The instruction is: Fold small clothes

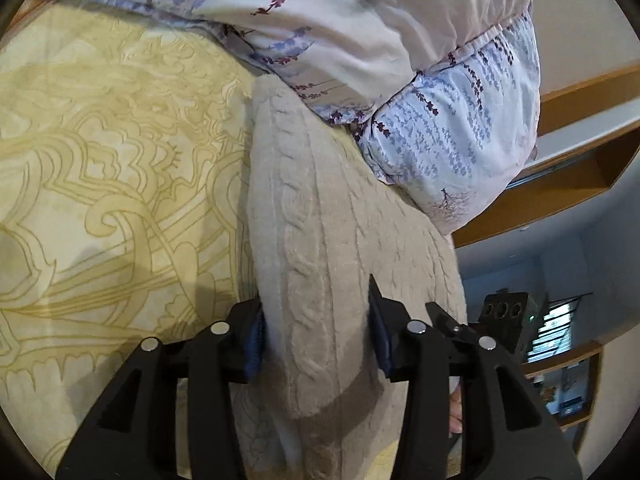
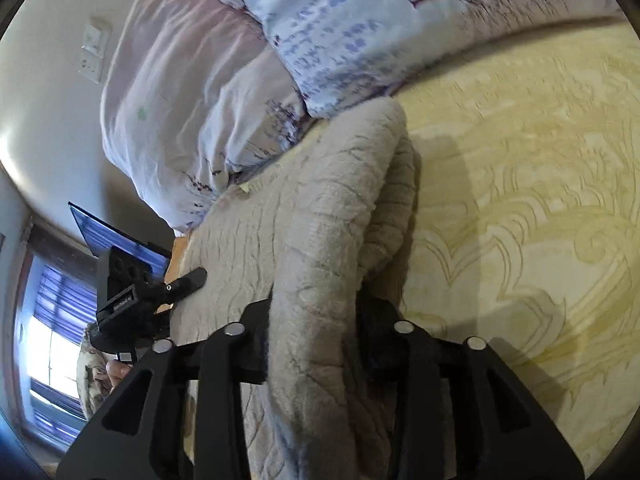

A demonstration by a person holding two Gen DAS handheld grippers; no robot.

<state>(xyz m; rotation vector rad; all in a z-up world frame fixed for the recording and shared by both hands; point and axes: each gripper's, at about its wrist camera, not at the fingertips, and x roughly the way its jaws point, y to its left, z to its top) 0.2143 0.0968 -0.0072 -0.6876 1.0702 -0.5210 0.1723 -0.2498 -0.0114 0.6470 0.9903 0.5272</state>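
A beige cable-knit sweater (image 1: pixel 320 216) hangs lifted over the yellow patterned bedspread (image 1: pixel 100 160). My left gripper (image 1: pixel 316 332) is shut on a thick fold of the sweater, which fills the space between the blue pads (image 1: pixel 256 338). In the right wrist view the same sweater (image 2: pixel 320 208) bunches between the jaws of my right gripper (image 2: pixel 312 320), which is shut on it. The left gripper's body (image 2: pixel 132 292) shows at the sweater's far edge in the right wrist view.
A floral white, blue and purple duvet (image 1: pixel 400 60) is piled at the head of the bed, touching the sweater's far end; it also shows in the right wrist view (image 2: pixel 320 32). Wooden shelves (image 1: pixel 580 152) and a window (image 2: pixel 48 340) lie beyond the bed.
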